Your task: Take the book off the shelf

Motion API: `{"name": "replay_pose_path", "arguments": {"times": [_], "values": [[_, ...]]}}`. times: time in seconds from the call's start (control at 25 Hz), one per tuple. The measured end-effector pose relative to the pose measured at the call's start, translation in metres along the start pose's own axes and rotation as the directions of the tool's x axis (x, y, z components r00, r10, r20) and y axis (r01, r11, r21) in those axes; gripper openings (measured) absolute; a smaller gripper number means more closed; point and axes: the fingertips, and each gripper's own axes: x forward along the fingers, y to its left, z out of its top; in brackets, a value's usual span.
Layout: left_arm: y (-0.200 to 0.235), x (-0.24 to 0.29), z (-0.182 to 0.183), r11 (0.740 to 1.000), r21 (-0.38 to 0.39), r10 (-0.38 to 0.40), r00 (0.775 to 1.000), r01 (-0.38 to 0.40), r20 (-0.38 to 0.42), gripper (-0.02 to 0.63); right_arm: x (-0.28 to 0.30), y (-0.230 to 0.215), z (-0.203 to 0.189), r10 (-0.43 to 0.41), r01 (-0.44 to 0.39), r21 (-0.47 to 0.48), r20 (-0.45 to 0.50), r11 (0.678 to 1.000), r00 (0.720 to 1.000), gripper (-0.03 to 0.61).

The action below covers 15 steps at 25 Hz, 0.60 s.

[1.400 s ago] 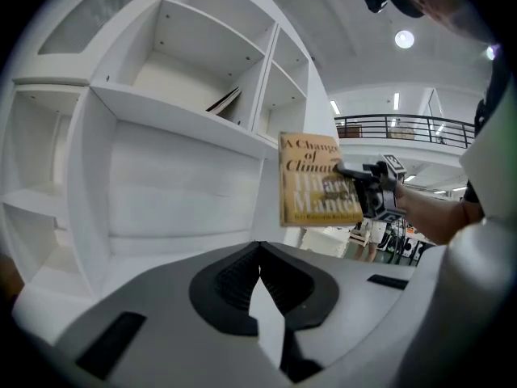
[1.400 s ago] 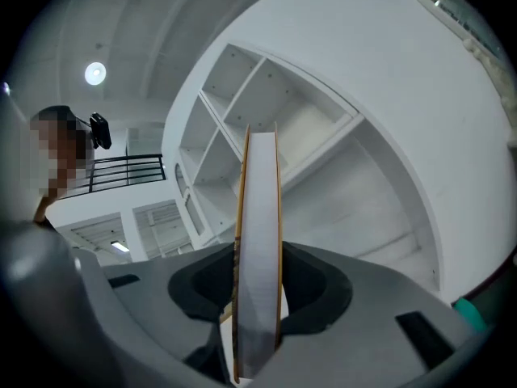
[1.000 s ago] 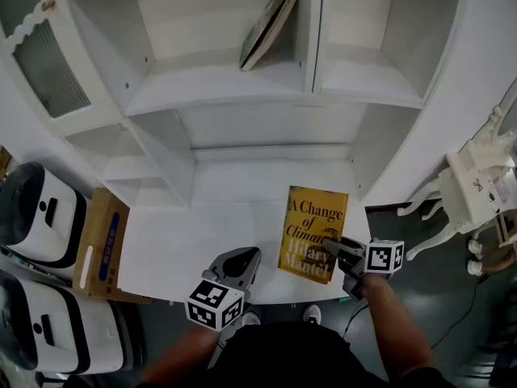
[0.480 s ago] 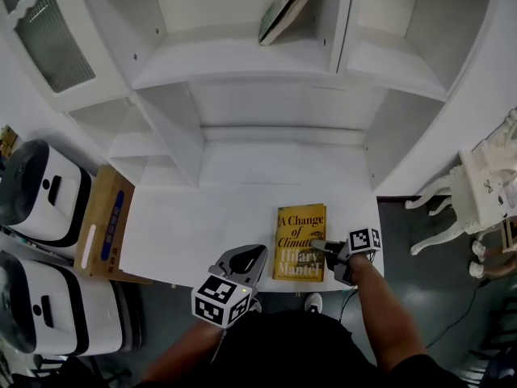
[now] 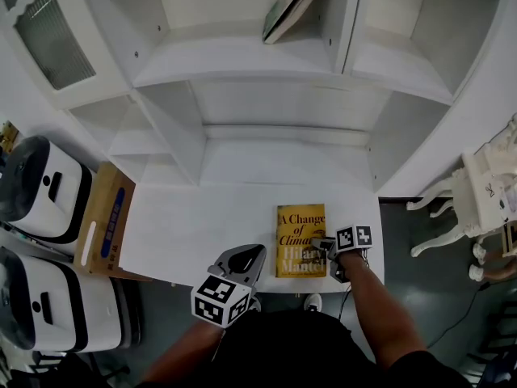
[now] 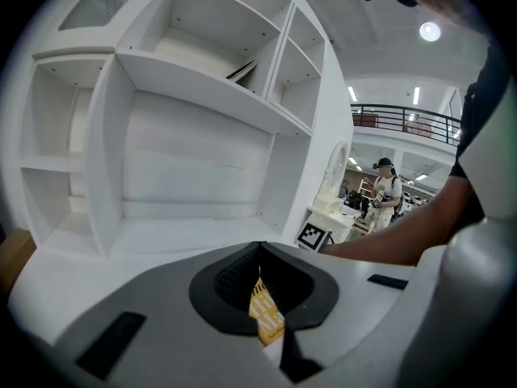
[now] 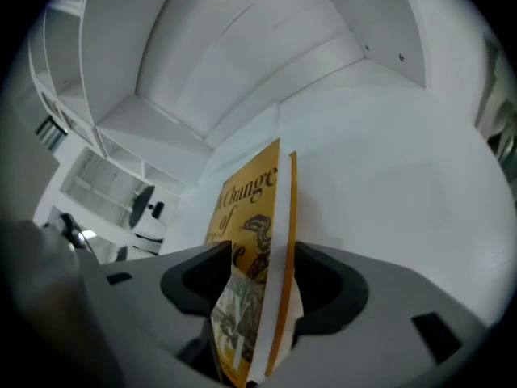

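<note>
The right gripper had its jaws spread wide, having just been opening, and the yellow book stood between them at its near right corner, with a gap showing between the cover and the pad facing it — no pinch on it. The left gripper hovered just left of the book's near end, its jaws pressed together with nothing between them; through the slot below the tips only a sliver of the book showed. The book itself lay flat, cover up, off the shelves and on the white counter of the shelf unit, close to the counter's front edge. Well beyond the book, in an upper compartment straight behind it, a second book leaned tilted against the compartment's right wall. Far left of the book, past the counter's end, sat a cardboard box, and further left again two white machines — one behind the other. To the book's right, apart from the counter, stood an ornate white table.
</note>
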Motion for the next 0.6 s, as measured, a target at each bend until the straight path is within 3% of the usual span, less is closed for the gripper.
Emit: {"name": "replay_pose_path", "arguments": {"times": [0.12, 0.4, 0.6], "values": [[0.000, 0.001, 0.002, 1.000, 0.002, -0.002, 1.000, 0.002, 0.003, 0.011, 0.004, -0.010, -0.001, -0.116, 0.113, -0.118, -0.017, 0.987, 0.993, 0.235], [0.005, -0.002, 0.002, 1.000, 0.005, 0.001, 1.000, -0.001, 0.005, 0.011, -0.005, -0.001, 0.007, -0.148, 0.156, -0.152, 0.064, 0.976, 0.987, 0.235], [0.010, -0.006, 0.004, 1.000, 0.008, -0.001, 1.000, 0.001, 0.012, 0.011, -0.032, 0.030, 0.024, -0.143, 0.198, -0.252, 0.219, 0.947, 0.965, 0.235]]}}
